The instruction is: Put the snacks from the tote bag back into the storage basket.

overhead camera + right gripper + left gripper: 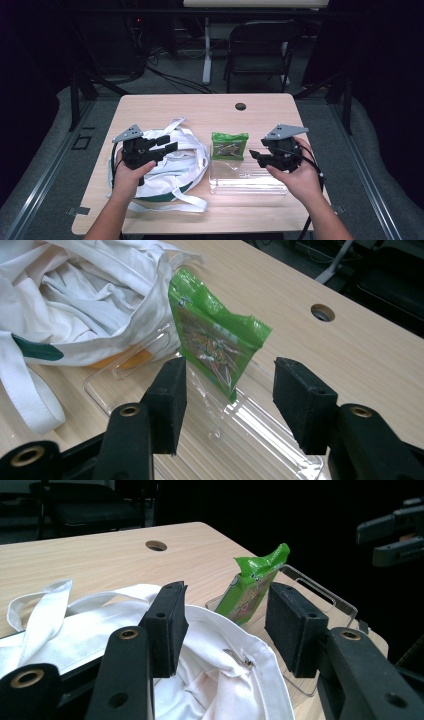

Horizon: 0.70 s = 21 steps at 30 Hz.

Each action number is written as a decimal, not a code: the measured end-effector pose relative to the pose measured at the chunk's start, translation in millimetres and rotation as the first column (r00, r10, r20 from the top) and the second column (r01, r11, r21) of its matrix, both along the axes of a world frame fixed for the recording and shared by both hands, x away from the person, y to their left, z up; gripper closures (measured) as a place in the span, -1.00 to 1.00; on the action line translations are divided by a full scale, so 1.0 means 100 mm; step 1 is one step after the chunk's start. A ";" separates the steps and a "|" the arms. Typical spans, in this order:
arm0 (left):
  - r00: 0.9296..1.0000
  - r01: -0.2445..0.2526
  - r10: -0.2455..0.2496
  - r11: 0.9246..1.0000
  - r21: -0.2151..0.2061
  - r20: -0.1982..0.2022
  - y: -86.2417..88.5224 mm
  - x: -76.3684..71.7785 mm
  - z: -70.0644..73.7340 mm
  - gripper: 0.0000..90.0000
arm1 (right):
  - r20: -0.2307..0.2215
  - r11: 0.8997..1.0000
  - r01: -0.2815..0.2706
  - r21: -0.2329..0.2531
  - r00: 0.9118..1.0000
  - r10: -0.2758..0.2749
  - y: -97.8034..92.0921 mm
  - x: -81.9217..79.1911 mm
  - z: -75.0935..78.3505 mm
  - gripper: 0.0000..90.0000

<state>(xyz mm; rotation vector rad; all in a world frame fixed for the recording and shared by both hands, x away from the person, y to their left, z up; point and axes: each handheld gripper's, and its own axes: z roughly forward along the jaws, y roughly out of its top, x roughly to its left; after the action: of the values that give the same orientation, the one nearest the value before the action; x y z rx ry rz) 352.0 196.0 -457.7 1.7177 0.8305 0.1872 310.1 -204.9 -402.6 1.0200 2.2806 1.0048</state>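
A white cloth tote bag (172, 167) with a green trim lies crumpled on the left half of the wooden table (200, 107). A green snack packet (229, 145) stands tilted on the far end of a clear plastic tray (250, 181) at the middle. My left gripper (167, 143) hovers open over the bag (215, 680), pointing toward the packet (250, 587) and tray (320, 587). My right gripper (256, 157) is open above the tray (260, 425), its jaws facing the packet (215, 340), with nothing between them. The bag (85, 300) overlaps the tray's left end.
A round cable hole (240, 106) sits near the table's far edge. A black chair (260, 45) and a white desk leg (206, 55) stand behind the table. Bare wood stretches across the far half. An orange patch (125, 360) shows through the tray by the bag.
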 end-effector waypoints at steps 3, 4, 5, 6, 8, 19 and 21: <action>1.000 0.000 0.000 1.000 0.006 -0.006 -0.01 0.00 0.00 0.12 | 0.000 1.000 0.009 -0.003 1.000 -0.009 -0.04 -0.07 -0.06 0.08; 1.000 0.004 -0.004 1.000 0.004 -0.008 -0.01 0.00 -0.01 0.12 | 0.000 1.000 0.013 -0.001 1.000 -0.013 -0.06 -0.09 -0.09 0.08; 1.000 0.006 -0.006 1.000 0.009 -0.009 -0.01 0.01 -0.01 0.12 | 0.002 1.000 0.014 -0.001 1.000 -0.014 -0.08 -0.11 -0.11 0.08; 1.000 0.008 -0.008 1.000 0.011 -0.015 -0.01 0.01 -0.01 0.10 | 0.008 1.000 0.023 0.005 1.000 -0.023 -0.10 -0.14 -0.15 0.07; 1.000 0.006 -0.006 1.000 0.014 -0.018 -0.02 0.01 -0.02 0.10 | 0.013 0.999 0.035 0.012 0.999 -0.036 -0.13 -0.17 -0.19 0.06; 1.000 0.004 -0.003 1.000 0.022 -0.025 -0.02 0.02 -0.05 0.09 | -0.009 0.995 0.075 0.072 0.997 -0.074 -0.27 -0.30 -0.55 0.03; 1.000 0.001 0.000 1.000 0.022 -0.028 -0.03 0.02 -0.05 0.09 | -0.005 0.993 0.084 0.081 0.996 -0.084 -0.29 -0.31 -0.60 0.03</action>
<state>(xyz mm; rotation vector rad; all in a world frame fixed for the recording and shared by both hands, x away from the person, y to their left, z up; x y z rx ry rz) 354.4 193.4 -463.0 1.7446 0.8511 0.1726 278.9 -233.6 -462.9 1.1407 2.1945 1.0695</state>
